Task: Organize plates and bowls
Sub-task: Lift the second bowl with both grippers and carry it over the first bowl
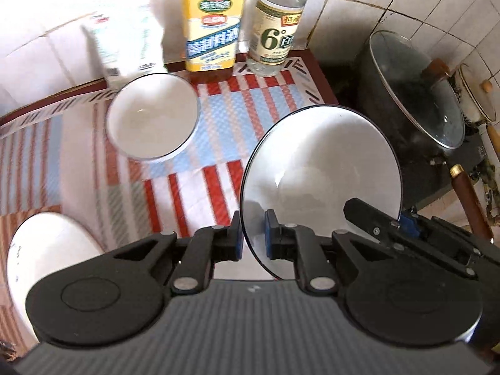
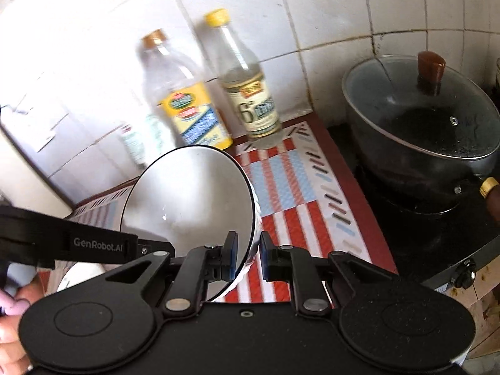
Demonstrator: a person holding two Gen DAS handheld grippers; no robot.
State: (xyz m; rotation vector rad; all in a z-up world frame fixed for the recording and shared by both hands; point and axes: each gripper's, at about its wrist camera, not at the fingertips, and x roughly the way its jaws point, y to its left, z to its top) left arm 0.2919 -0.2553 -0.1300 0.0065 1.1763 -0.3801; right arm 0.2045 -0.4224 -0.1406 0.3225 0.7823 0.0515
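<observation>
Both grippers grip one dish, the large white bowl with a thin dark rim (image 1: 322, 168). The left gripper (image 1: 253, 241) is clamped on its near rim, and the right gripper (image 2: 247, 257) pinches the rim on the opposite side, so the bowl hangs tilted above the red, white and blue striped mat (image 1: 218, 143).

My read: it is being carried to a stack, so both grips should stay firm and travel together, keeping the rim from twisting between the pads.

Nearest on the mat, left of the held bowl, sits a white dish (image 1: 47, 250). Beyond that rests a smaller white bowl with a bluish rim (image 1: 153, 115), a likely nesting partner.

"GenRobot.AI" shows on the left gripper's arm. Behind the mat, a clear bottle with a pale label (image 1: 276, 31) reads "6°"; the yellow-labelled bottle (image 1: 212, 31) carries Chinese characters too blurred to read.
</observation>
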